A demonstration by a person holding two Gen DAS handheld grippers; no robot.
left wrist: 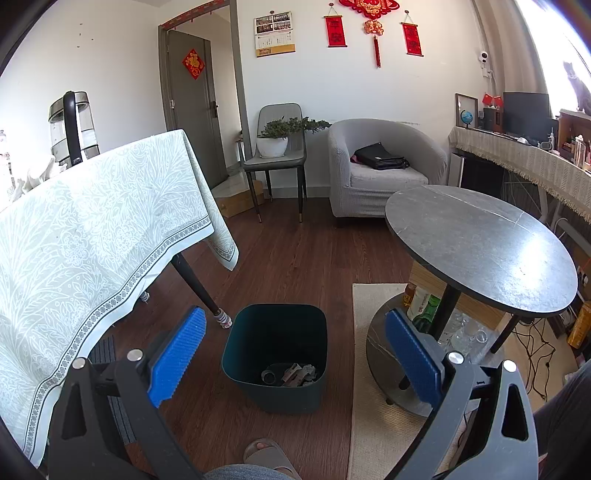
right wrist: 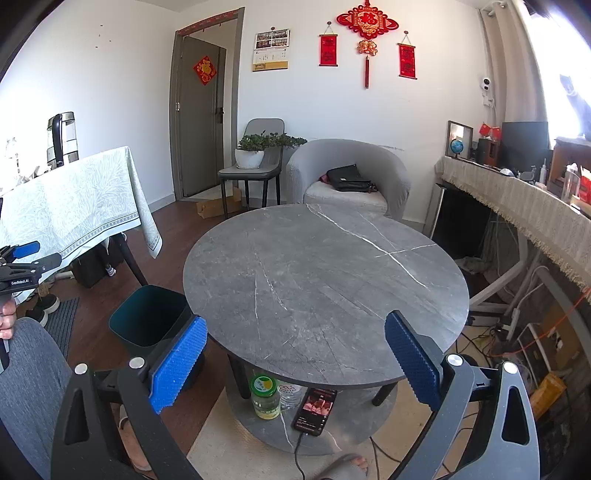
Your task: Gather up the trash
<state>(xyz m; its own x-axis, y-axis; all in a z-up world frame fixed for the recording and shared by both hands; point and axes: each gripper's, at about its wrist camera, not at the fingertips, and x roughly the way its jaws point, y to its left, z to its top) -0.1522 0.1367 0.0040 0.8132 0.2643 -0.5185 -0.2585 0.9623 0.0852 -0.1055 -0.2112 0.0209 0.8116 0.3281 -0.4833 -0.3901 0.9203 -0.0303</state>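
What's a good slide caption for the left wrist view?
Left gripper, jaws open and empty, above the dark bin holding collected trash.

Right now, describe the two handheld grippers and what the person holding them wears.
Both the left gripper and right gripper look alike: black angular arms with triangular cut-outs and silver round pivot pins, ending in blue ribbed pads. In the right wrist view the left gripper's black body carries small white lettering. The person wears grey trousers and grey-beige slippers.

bright daylight | window (left wrist: 554, 33) blown out upper right | fisheye edges warped, vignetted
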